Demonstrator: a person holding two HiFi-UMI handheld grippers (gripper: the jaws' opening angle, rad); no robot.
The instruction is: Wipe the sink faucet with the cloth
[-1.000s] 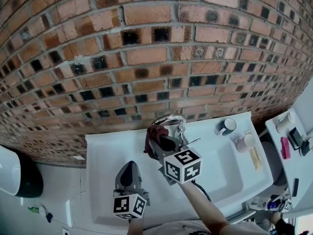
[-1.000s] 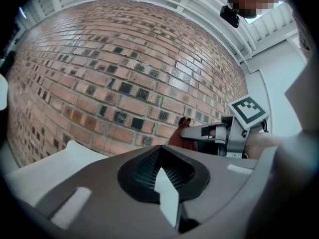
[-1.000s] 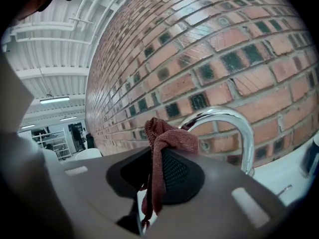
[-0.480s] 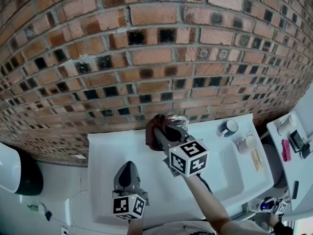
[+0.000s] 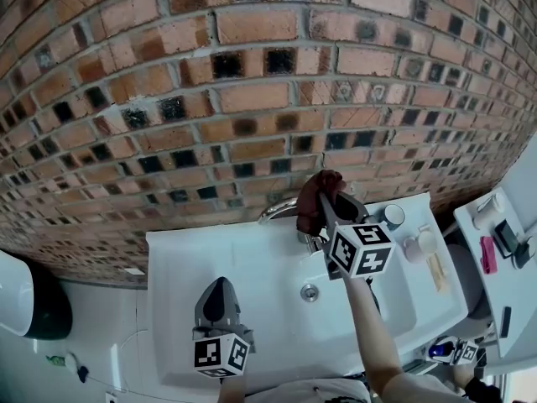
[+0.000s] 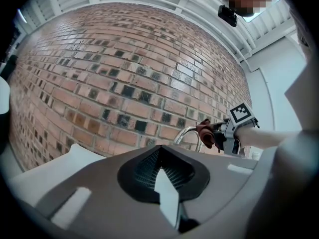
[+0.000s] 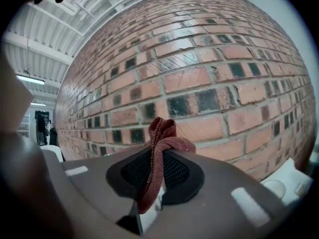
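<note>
**Head view, left to right.** A dark rounded object lies at the far left edge, below the brick wall that fills the upper half of the view.

The left claw hangs over the left part of the white sink, with its marker cube nearest the camera. Its jaws are pressed together and nothing lies between them, as the left gripper view confirms.

The chrome faucet arches at the back rim of the sink, close to the wall. The drain lies in the basin in front of it.

The right claw is raised at the right end of the faucet's arc, and its marker cube is above the basin. Its jaws are clamped on the dark red cloth, which bunches out beyond the jaw tips toward the bricks. In the right gripper view the cloth runs down between the closed jaws and a folded knot stands above them. From the left gripper view the cloth sits just beside the faucet's curve, but contact cannot be judged.

A dark mug stands on the sink's back right corner, with a pale cup near it. At the far right a white desk carries small items, among them a pink one.
</note>
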